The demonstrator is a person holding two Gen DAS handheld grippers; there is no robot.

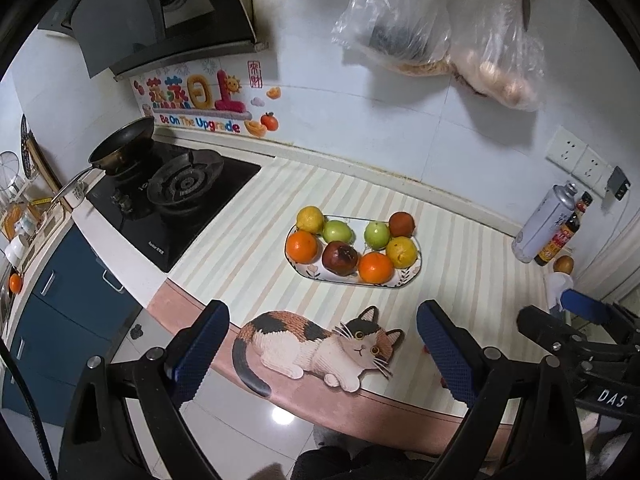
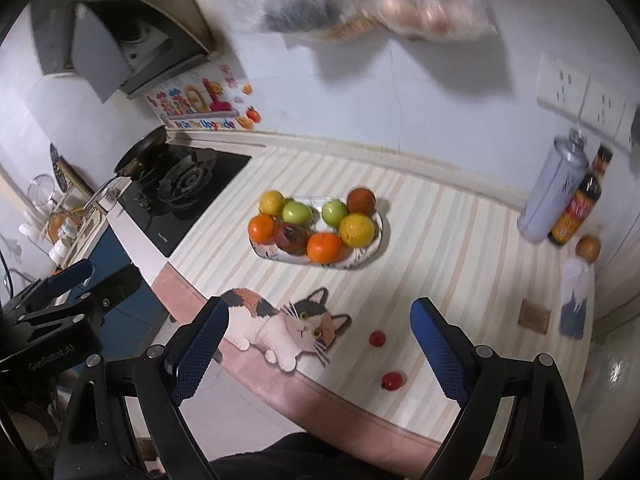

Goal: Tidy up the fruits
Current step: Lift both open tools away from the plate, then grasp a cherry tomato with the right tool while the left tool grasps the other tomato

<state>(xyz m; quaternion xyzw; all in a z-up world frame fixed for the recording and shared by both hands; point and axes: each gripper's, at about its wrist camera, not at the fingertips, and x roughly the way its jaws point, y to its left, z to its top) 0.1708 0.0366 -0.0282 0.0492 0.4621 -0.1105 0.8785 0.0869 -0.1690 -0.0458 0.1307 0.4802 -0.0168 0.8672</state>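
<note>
An oval white plate (image 1: 404, 278) (image 2: 374, 246) sits mid-counter and holds several fruits: oranges (image 1: 302, 247) (image 2: 325, 247), yellow lemons (image 1: 401, 251) (image 2: 357, 229), green apples (image 1: 376, 234) (image 2: 334, 212) and dark red fruits (image 1: 339, 257) (image 2: 293, 237). Two small red tomatoes (image 2: 377, 338) (image 2: 392, 380) lie loose on the striped mat near the front edge. My left gripper (image 1: 322, 344) is open and empty, above the counter's front edge, short of the plate. My right gripper (image 2: 320, 338) is open and empty, just left of the tomatoes.
A gas stove (image 1: 176, 200) with a pan (image 1: 120, 144) is at the left. A spray can (image 2: 552, 188), a sauce bottle (image 2: 582, 200) and an onion (image 2: 588, 247) stand at the right wall. Plastic bags (image 1: 440, 28) hang above. A cat-shaped mat (image 1: 320, 344) lies at the front edge.
</note>
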